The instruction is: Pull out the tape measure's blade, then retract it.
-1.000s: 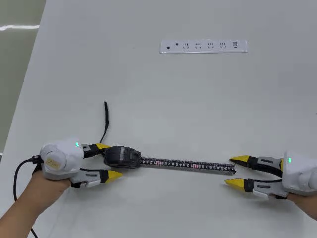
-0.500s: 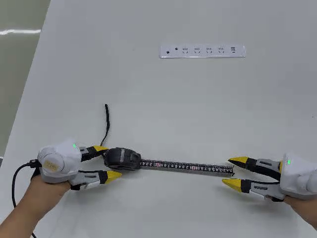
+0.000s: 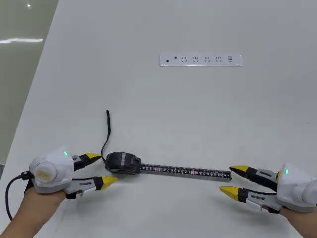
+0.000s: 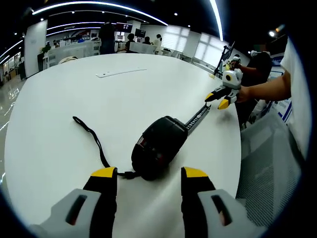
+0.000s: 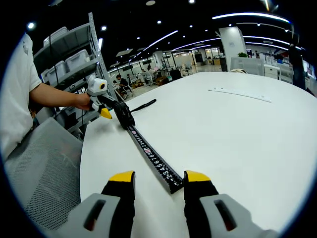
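A black tape measure [image 3: 122, 162] lies on the white table [image 3: 198, 114], its blade [image 3: 185, 171] drawn out to the right. My left gripper [image 3: 100, 168] stands open just left of the case, tips short of it. In the left gripper view the case [image 4: 159, 146] lies just ahead of the gripper [image 4: 148, 173], untouched. My right gripper [image 3: 232, 180] is open at the blade's end. In the right gripper view the blade [image 5: 148, 151] ends between the tips of that gripper [image 5: 159, 177], with no visible grip. The black wrist strap [image 3: 106, 131] trails away behind the case.
A white power strip [image 3: 200, 60] lies flat at the far side of the table. The table's left edge [image 3: 29, 89] drops to the floor. A black cable [image 3: 12, 191] runs from my left gripper. Shelving [image 5: 74, 59] and a mesh chair [image 5: 44, 163] stand off the table.
My left gripper has drawn back to the left, so the case no longer sits between its jaws. The right gripper stays open at the blade's end. The head camera tilted, shifting the scene down.
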`<state>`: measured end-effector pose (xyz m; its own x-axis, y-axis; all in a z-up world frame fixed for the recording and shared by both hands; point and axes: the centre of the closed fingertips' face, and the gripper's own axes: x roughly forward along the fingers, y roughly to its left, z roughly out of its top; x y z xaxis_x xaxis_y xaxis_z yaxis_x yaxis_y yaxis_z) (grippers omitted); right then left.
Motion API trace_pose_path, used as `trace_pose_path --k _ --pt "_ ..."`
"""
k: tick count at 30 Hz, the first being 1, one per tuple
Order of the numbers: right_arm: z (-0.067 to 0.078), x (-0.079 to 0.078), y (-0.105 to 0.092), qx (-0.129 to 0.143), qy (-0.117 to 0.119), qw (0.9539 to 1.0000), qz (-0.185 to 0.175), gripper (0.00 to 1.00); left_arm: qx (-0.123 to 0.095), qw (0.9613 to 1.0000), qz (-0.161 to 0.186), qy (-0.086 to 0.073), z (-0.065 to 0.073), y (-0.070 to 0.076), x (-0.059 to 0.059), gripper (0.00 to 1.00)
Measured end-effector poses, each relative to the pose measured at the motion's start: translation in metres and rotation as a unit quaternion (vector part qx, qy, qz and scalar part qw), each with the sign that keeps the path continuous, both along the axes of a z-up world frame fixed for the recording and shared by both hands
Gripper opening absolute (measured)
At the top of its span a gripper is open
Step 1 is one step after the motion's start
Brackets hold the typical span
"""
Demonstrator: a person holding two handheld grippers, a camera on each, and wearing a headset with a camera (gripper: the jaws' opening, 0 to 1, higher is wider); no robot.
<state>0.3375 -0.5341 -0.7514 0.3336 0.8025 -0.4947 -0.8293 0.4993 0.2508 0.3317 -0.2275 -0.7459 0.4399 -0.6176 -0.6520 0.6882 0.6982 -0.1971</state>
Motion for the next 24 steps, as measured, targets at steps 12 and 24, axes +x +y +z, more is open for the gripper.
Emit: trace_pose_path --k 12,24 --pt "0.017 -0.003 -0.003 0.002 -0.007 0.999 -0.044 0.43 0.002 0.9997 0.026 -0.003 0.005 0.016 -0.016 0.51" --pt "0.038 -0.008 -0.002 0.011 -0.025 0.9976 -0.064 0.45 -0.001 0.9989 0.045 -0.013 0.017 0.024 -0.028 0.52"
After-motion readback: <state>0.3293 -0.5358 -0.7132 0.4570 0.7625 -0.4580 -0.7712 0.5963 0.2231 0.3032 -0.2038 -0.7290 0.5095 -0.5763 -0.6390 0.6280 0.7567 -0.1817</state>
